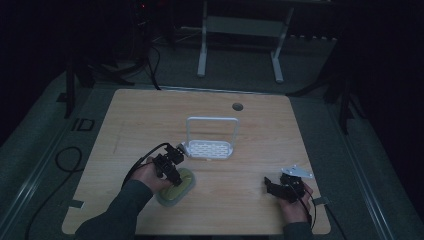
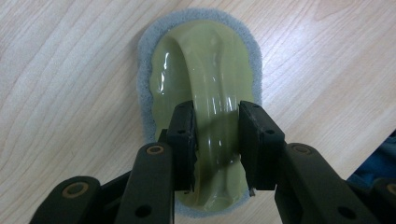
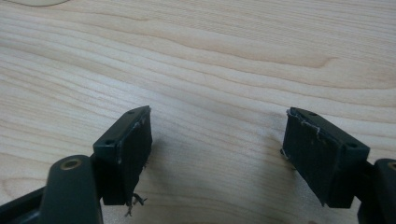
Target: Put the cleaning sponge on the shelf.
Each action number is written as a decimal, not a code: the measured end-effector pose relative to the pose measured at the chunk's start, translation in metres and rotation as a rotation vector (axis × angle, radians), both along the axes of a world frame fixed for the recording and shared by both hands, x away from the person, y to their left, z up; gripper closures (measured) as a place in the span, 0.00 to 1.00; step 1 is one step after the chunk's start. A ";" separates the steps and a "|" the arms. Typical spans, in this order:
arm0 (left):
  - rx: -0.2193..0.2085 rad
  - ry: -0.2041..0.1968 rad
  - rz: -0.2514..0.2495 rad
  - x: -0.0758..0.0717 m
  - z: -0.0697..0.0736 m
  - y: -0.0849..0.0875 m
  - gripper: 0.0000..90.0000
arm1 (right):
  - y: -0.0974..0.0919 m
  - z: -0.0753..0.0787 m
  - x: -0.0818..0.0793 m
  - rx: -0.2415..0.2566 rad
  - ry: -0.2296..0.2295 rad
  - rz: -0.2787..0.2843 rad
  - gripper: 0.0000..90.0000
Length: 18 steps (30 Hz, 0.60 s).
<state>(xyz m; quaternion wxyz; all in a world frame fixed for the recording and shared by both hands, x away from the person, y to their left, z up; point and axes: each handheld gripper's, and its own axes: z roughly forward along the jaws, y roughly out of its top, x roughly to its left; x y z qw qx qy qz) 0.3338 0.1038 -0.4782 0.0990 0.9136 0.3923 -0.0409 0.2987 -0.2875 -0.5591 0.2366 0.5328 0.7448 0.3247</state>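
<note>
A scrubbing pad (image 1: 181, 188) lies flat on the wooden table (image 1: 150, 120), near the front left. It has a glossy olive-green plastic top with an arched handle (image 2: 205, 84) and a grey fibre pad underneath. My left gripper (image 2: 216, 123) comes down over it, and both black pads press against the sides of the handle. In the high view the left gripper (image 1: 172, 176) sits over the pad's left end. My right gripper (image 1: 270, 186) rests low at the front right, apart from the pad. Its jaws (image 3: 217, 140) stand wide open over bare wood.
A white wire-handled rack (image 1: 212, 148) stands at the table's middle, just beyond the left gripper. A round cable hole (image 1: 237, 106) is near the far edge. Cables trail off the table's left side. A white frame stands on the floor behind the table.
</note>
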 end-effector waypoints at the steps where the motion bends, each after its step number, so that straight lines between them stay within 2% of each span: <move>1: 0.002 0.001 -0.001 0.000 -0.001 0.000 0.78 | 0.000 0.000 0.000 0.000 -0.001 0.001 0.26; 7: 0.024 -0.015 -0.021 0.001 0.002 -0.001 0.79 | 0.000 0.000 0.000 0.000 -0.001 0.001 0.26; 11: 0.023 -0.029 -0.026 0.001 0.004 0.000 0.79 | 0.000 0.000 0.000 0.000 0.000 0.000 0.26; 12: 0.015 -0.053 -0.029 0.002 0.008 0.001 0.79 | 0.000 0.000 0.000 0.000 0.000 0.001 0.26; 18: 0.008 -0.069 -0.039 0.005 0.015 0.001 0.80 | 0.000 0.000 0.000 -0.001 -0.001 0.002 0.26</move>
